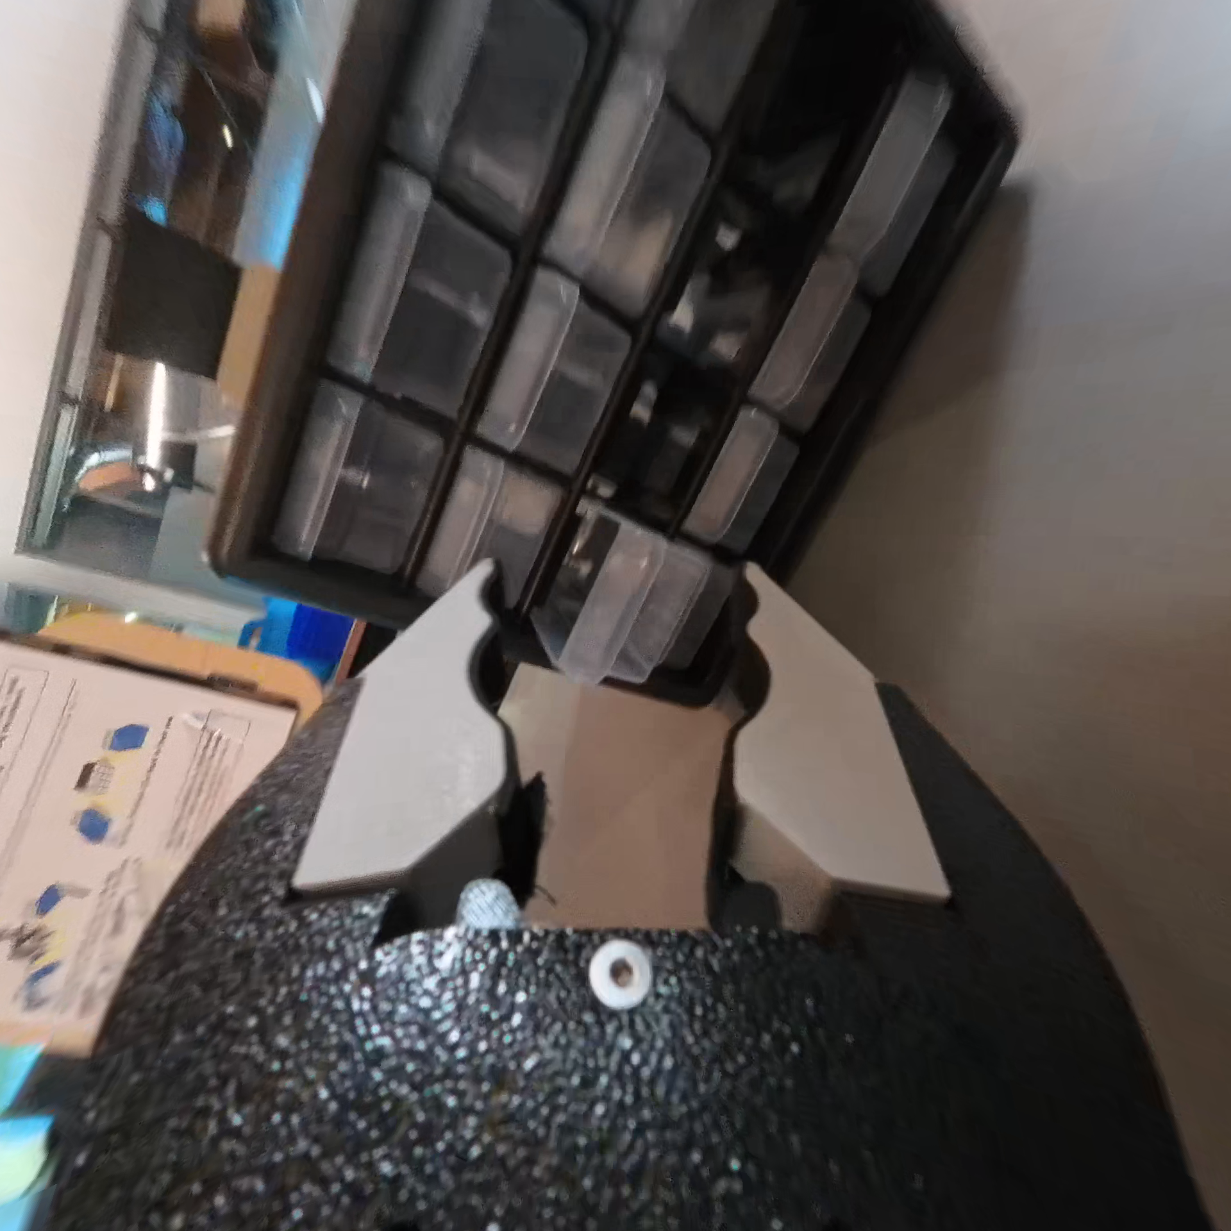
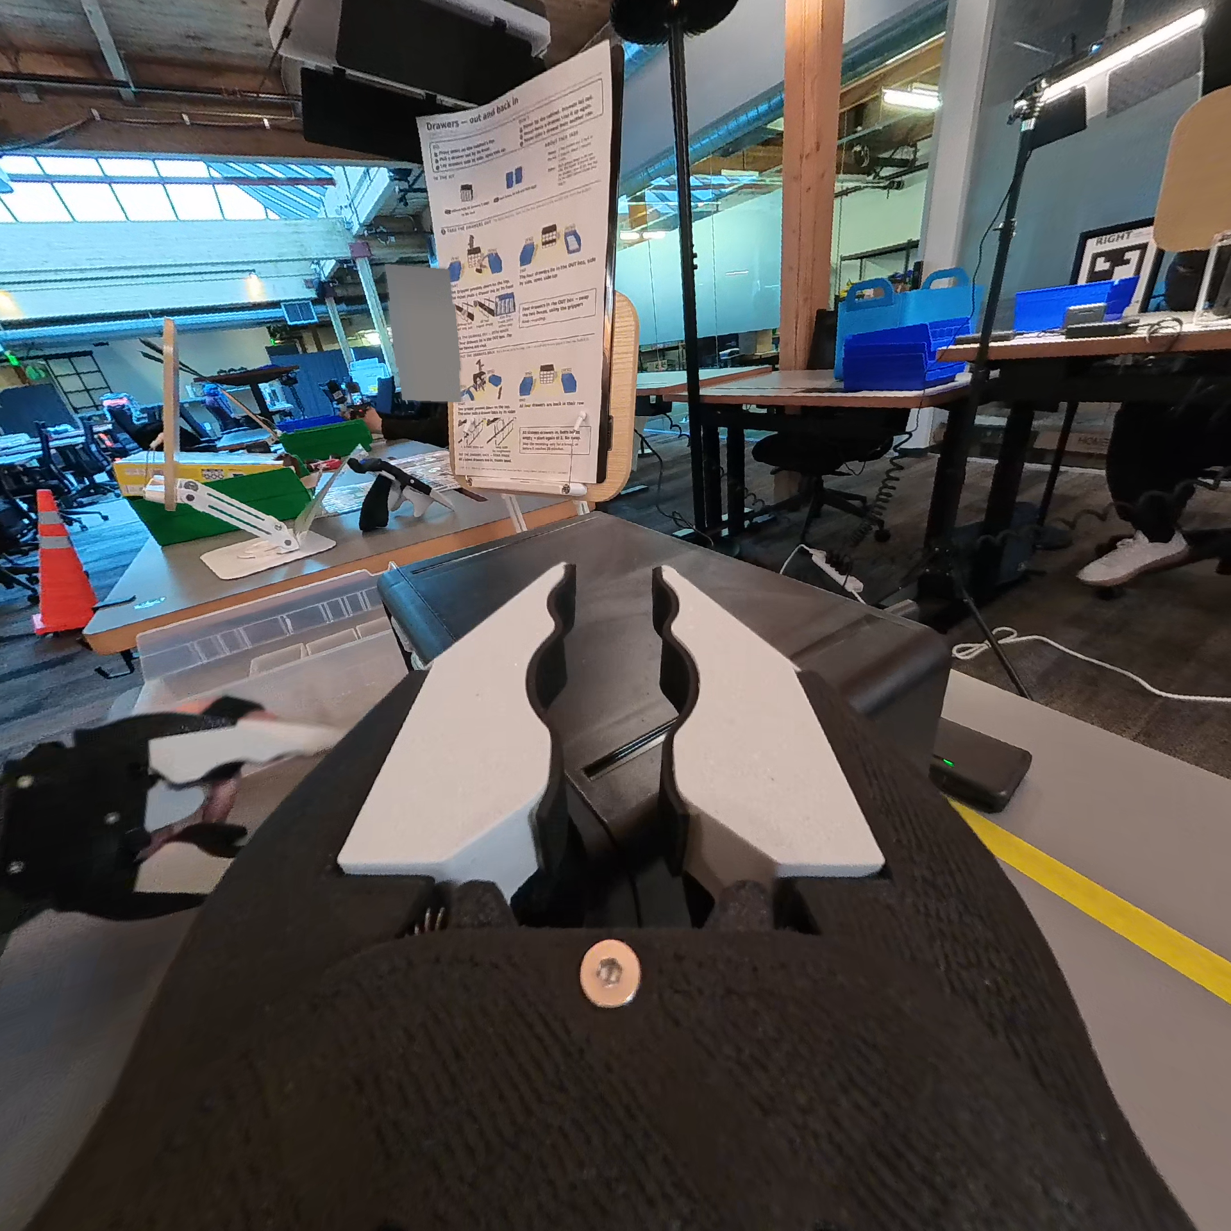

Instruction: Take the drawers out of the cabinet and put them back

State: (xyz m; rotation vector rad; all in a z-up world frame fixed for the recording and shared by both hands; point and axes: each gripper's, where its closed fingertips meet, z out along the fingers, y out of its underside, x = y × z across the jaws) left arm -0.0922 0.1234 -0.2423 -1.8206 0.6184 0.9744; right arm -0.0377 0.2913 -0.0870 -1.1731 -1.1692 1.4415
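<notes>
Clear plastic drawer [image 1: 616, 599] juts from black grid cabinet [image 1: 992, 126], lying between wide-spread left gripper [image 1: 619, 586] fingers. Right gripper [image 2: 613, 579], fingers narrow and empty, rests atop cabinet. Next: close, pull straight.

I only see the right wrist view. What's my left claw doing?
Observer: The left claw is open at the cabinet front, with a clear drawer between its fingers.
Operator: Is that drawer all the way in?
Observer: No, it seems to stick out of its slot.
Operator: Any empty holes?
Observer: Yes, the other slots in its column look empty. The other columns hold drawers.
</notes>
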